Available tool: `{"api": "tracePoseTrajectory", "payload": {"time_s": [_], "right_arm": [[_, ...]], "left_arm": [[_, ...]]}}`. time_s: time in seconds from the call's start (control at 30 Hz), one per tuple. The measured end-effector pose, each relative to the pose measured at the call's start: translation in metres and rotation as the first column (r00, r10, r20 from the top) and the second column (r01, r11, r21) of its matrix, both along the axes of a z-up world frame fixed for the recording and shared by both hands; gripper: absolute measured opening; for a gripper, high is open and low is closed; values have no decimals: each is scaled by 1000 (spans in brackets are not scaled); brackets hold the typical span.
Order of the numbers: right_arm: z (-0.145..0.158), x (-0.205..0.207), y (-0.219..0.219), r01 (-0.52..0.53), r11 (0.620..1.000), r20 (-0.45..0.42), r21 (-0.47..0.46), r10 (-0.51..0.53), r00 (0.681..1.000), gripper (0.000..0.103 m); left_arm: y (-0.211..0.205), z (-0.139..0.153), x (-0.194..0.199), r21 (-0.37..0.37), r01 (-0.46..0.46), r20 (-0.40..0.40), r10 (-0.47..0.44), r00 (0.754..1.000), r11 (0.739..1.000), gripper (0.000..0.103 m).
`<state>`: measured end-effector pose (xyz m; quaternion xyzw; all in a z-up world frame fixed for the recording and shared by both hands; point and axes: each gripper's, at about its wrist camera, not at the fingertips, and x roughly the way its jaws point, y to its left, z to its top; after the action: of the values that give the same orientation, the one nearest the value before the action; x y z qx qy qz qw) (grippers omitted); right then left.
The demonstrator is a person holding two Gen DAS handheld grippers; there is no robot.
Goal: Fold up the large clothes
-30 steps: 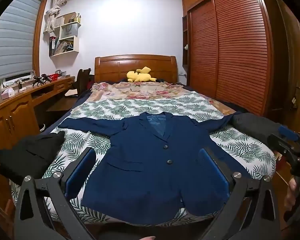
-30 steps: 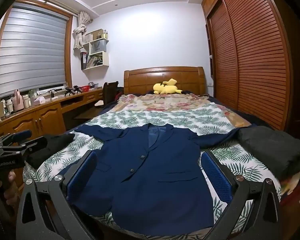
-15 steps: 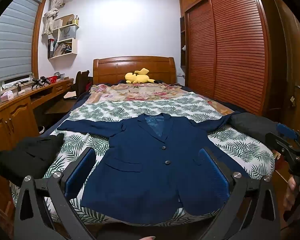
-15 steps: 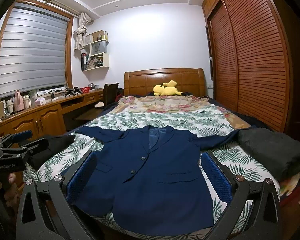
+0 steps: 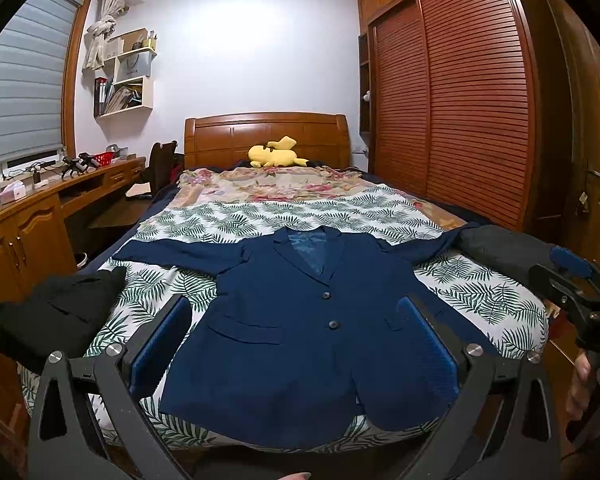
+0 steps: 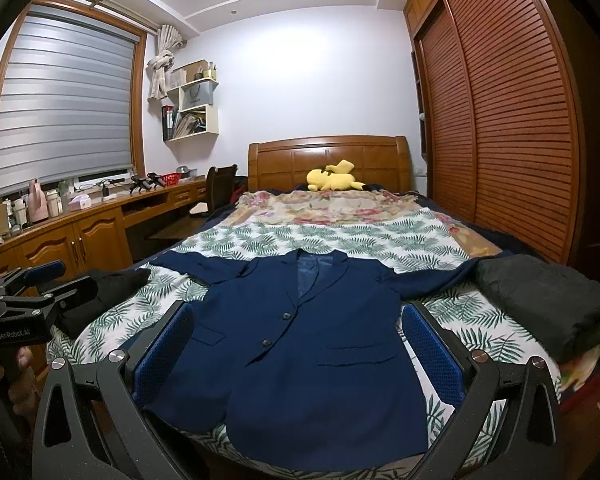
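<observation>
Lying flat, navy blazer (image 5: 300, 332), claws (image 5: 296, 344) spread

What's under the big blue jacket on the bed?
The blue jacket lies flat on a white cover with green leaves, spread over the bed. The cover shows all around it. Whatever is directly beneath the jacket is hidden by its cloth.

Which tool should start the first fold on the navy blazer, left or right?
Either, marginally left. The navy blazer lies flat and buttoned, sleeves spread. Both tools, left and right, are open and apart from it; the right sleeve end meets a dark folded garment.
</observation>
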<state>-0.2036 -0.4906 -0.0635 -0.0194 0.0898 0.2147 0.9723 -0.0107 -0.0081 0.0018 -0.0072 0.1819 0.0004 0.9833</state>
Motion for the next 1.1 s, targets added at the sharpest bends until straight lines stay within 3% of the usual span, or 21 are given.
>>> {"api": "tracePoseTrajectory", "payload": {"time_s": [1.1], "right_arm": [[2,-2,-2,-7,1000,-2,1,7,1000,103]], "left_arm": [[-1,5,-5,1,-3,22,3,1000,1000,103]]}}
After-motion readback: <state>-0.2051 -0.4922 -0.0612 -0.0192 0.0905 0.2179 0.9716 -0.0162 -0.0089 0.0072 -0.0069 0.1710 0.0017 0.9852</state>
